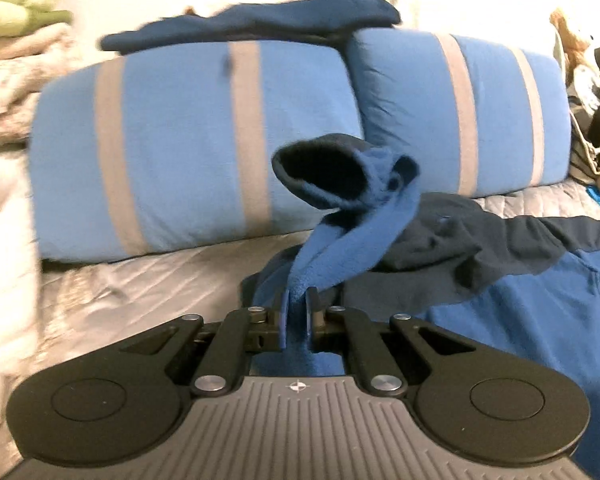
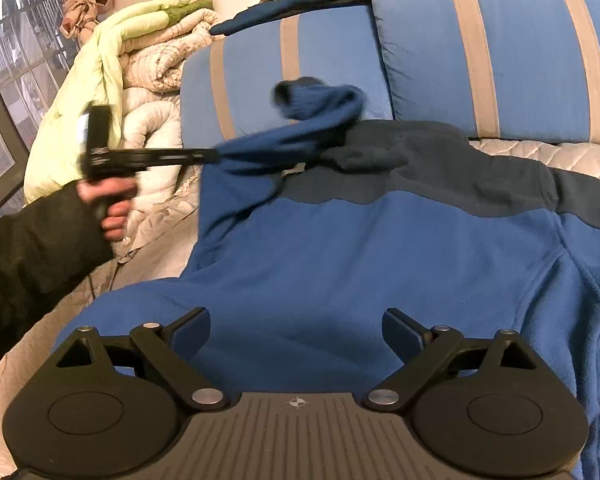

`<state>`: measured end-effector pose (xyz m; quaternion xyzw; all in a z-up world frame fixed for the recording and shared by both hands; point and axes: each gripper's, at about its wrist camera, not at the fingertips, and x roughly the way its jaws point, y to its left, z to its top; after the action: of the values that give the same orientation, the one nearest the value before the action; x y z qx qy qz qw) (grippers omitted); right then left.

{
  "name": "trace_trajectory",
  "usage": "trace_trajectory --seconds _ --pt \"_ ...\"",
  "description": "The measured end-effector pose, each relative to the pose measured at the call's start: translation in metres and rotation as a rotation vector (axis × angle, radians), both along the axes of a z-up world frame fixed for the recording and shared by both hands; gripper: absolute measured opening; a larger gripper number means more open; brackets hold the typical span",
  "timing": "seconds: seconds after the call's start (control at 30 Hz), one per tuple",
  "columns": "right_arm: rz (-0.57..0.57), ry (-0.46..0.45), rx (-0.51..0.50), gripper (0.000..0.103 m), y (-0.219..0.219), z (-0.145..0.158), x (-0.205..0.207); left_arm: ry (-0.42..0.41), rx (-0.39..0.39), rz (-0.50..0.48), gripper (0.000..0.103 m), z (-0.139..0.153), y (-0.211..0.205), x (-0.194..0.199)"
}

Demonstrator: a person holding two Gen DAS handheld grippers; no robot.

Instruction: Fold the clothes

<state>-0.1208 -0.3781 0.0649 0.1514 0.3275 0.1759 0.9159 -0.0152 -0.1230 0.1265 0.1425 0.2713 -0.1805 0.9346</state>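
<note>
Only the right wrist view shows my hand point(image 2: 108, 208) and the fleece jacket point(image 2: 360, 272) spread flat, blue with a navy yoke, centre frame on the quilted bed point(image 2: 560, 156). My left gripper point(image 1: 298, 312) pinches its sleeve point(image 1: 340, 216), cuff lifted before the striped pillows point(image 1: 180, 140). My right gripper point(image 2: 296, 336) stands spread above the fleece.

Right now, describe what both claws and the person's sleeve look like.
Each claw, left claw and right claw, has black linkage arms with silver pivot pins, two round black discs, and a ribbed grey base marked with a small crosshair. The pads look blue. The sleeve is dark and textured.
</note>
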Motion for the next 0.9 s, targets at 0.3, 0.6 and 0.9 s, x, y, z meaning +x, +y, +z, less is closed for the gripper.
trace_trajectory --seconds 0.3,0.6,0.9 --pt "0.002 0.0 0.023 0.094 -0.003 0.0 0.001 0.105 0.13 0.11 0.008 -0.045 0.073 -0.044" --pt "-0.005 -0.002 0.021 0.094 -0.001 0.0 0.002 0.138 -0.153 0.134 0.049 -0.009 0.103 -0.053" --pt "-0.017 -0.003 0.018 0.094 0.0 0.0 0.002 0.189 -0.381 0.019 0.066 -0.009 0.045 -0.011"
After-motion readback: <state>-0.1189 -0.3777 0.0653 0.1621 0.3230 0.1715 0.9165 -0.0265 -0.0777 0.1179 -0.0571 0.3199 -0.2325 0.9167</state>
